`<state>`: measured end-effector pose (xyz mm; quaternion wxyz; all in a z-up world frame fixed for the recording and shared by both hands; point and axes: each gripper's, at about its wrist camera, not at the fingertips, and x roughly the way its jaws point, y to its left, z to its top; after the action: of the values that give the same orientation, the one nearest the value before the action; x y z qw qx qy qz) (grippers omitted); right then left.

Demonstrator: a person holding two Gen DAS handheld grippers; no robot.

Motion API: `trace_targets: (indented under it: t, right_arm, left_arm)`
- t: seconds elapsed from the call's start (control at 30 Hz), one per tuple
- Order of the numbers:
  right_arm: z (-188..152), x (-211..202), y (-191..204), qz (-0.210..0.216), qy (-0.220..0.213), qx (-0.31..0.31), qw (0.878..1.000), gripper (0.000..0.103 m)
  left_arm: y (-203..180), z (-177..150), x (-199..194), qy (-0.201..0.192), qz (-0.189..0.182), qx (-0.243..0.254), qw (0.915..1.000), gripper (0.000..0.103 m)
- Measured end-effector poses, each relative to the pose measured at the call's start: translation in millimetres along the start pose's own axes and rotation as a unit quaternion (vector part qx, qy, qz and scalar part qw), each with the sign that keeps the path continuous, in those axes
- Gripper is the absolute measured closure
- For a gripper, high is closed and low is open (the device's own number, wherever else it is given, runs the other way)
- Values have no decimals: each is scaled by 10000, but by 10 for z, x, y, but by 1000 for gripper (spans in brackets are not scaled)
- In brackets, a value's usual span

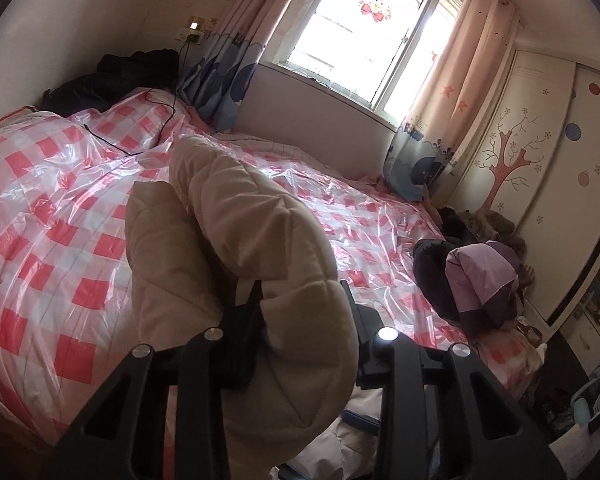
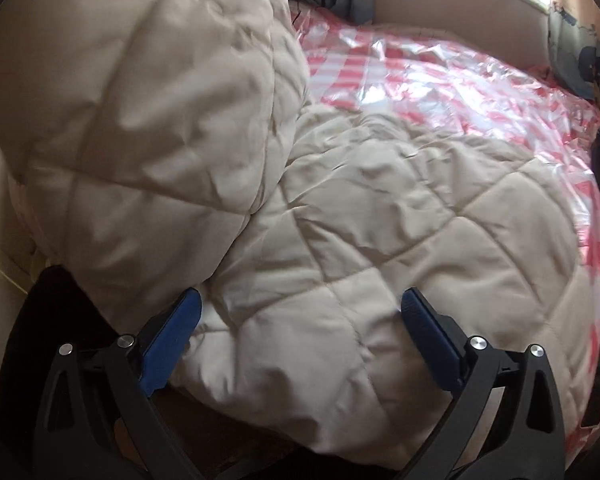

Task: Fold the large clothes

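Observation:
A large beige quilted coat (image 2: 360, 216) lies spread on the bed in the right wrist view, with one part raised and folded over at the left (image 2: 140, 100). My right gripper (image 2: 300, 312) is open, its blue pads (image 2: 424, 320) resting on the coat's near edge without pinching it. In the left wrist view my left gripper (image 1: 300, 300) is shut on a fold of the beige coat (image 1: 236, 240) and holds it up above the bed.
The bed is covered by a red-and-white checked plastic sheet (image 1: 60, 208). A purple and dark pile of clothes (image 1: 472, 280) lies at the bed's right edge. Dark clothes (image 1: 108, 76) and a black cable (image 1: 156, 120) lie at the head. Window and curtains stand behind.

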<state>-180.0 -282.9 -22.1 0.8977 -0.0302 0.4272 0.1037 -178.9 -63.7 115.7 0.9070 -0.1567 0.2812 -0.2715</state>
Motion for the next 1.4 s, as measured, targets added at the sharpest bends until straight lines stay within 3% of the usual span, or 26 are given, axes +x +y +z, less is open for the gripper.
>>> trace_targets:
  t: [0.03,0.1,0.13,0.27,0.37,0.47,0.5,0.57,0.63,0.73,0.83,0.87,0.93,1.0,1.13,1.2,1.27,1.33,1.37,1.4]
  right_arm:
    - [-15,-68,-62,112,-123,90,9998,6]
    - [-10,-183,-331,925,-340,770,9921,6]
    - [14,-216,-467,1057,-401,1108,9874,6]
    - [246,-322,-599,12,-738,808,9940,6]
    - [476,-147,-586,-103,-546,449,9974,6]
    - [605,-199,-695,1009,-803,725,9890,6]
    - [603,-300,-729,1148,-1010,820,9848,6]
    - [561,-477,-762,925,-1299,714,9846,6]
    - [475,-571,-915,618,-1307,713,9869,6]
    - [211,-653,-1363,143,-1041,1101,9884,6]
    - [-104,-758,-2025,-249,-826,2003,9759,6]
    - [-167,-766,-2164,-518,-599,2060,9754,6]
    - [-200,-785,-2220,-1115,-375,1698,9784,6]
    - [-143,-799,-2229,-928,-293,1592,9824,6]
    - [72,-735,-2208,-1623,231,1059,9808,6]
    - [173,-858,-2210,-1605,30,1171,9801,6]
    - [267,-1057,-2206,-1416,-398,1282,9808,6]
    - [333,-1257,-2115,-887,-901,1318,9832,6]
    - [443,-1328,-2097,-446,-1124,1339,9836,6]
    - [564,-1357,-2056,161,-1245,1382,9824,6]
  left_arm:
    - [-18,-7,18,17,-65,-18,10000,68]
    - [-26,-21,55,57,-233,-101,9997,68]
    - [-23,-31,68,68,-299,-135,9994,68]
    - [-9,-53,93,108,-444,-247,9987,68]
    - [-36,-27,127,151,-670,-305,9972,70]
    - [-220,-31,223,296,-1012,-164,9943,74]
    - [-321,-44,265,347,-1118,-63,9931,75]
    - [-537,-76,341,371,-1221,131,9917,75]
    - [-771,-132,479,520,-1455,335,9874,75]
    - [-1117,-340,809,895,-1784,625,9779,75]
    - [-1491,-739,1236,1586,-1978,1096,9611,75]
    - [-1565,-881,1360,1625,-2008,1231,9582,74]
    - [-1644,-1034,1536,1852,-2010,1240,9539,74]
    - [-1628,-1018,1493,1814,-2116,1158,9534,73]
    - [-1443,-823,1181,1874,-2517,821,9459,67]
    - [-1351,-707,887,1722,-2583,880,9465,55]
    - [-1247,-580,597,1534,-2629,900,9483,51]
    - [-997,-353,244,942,-2415,793,9626,38]
    - [-805,-260,99,591,-2131,665,9730,25]
    - [-565,-169,-8,229,-1664,458,9847,18]
